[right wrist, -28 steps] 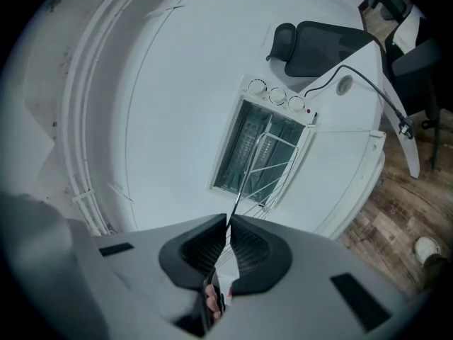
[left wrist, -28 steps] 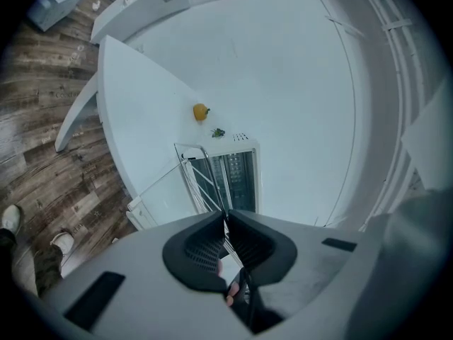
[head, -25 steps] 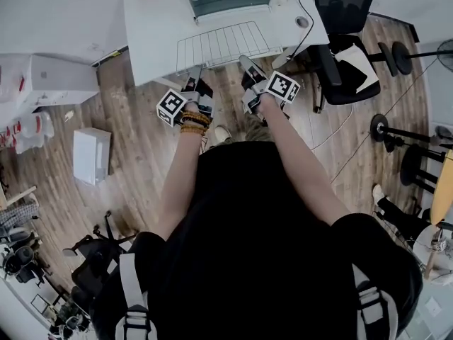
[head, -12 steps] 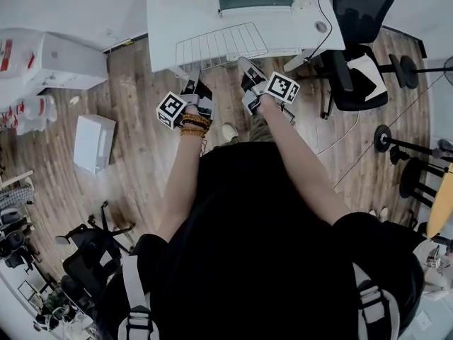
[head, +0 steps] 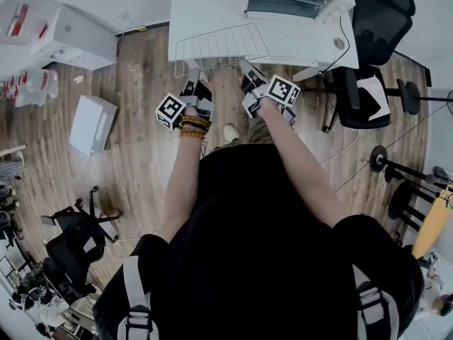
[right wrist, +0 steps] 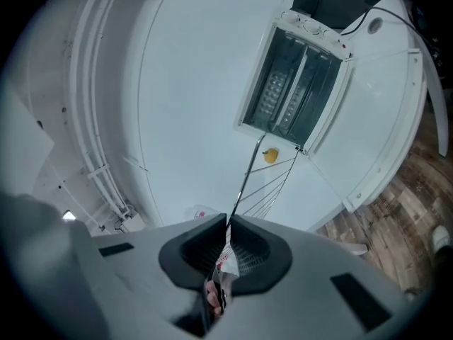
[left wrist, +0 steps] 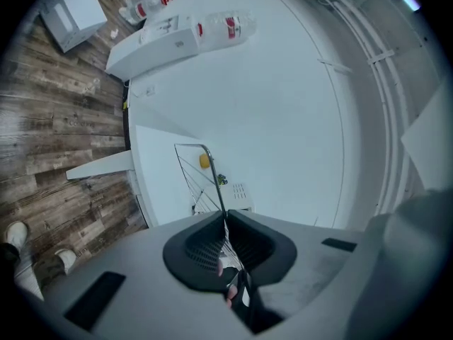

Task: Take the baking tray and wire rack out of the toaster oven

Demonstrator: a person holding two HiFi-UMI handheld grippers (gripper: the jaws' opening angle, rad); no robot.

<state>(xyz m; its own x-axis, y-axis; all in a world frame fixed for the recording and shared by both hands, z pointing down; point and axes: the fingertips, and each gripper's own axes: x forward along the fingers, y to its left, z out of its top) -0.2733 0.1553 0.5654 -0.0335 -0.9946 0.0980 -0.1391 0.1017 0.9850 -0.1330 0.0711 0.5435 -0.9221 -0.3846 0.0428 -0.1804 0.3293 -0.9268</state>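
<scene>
The left gripper (head: pixel 192 71) has its jaws closed tight on the near edge of the wire rack (head: pixel 221 44); in the left gripper view the dark pads (left wrist: pixel 244 243) meet on the rack's thin rim wire, which runs straight up out of the seam between them. The right gripper (head: pixel 245 65) is clamped the same way on the same near edge, further along to the right, and in the right gripper view its pads (right wrist: pixel 251 250) pinch the rim wire with no gap showing. Both grippers point roughly level, away from the person, each with its marker cube facing up. The rack is held about flat between them, out of the toaster oven (head: pixel 287 1) and apart from it; most of it lies over the front part of the white table (head: pixel 205 9), while its near edge, where the jaws grip, reaches past the table's edge over the wooden floor (head: pixel 141 154). Whether the rack touches the tabletop cannot be told. The oven stands at the back of the table; what it holds inside cannot be made out. A small yellow thing (right wrist: pixel 271 155) sits on the table beyond the rack. A black office chair (head: pixel 375 20) stands to the table's right, and a white box (head: pixel 92 124) lies on the floor to the left.
</scene>
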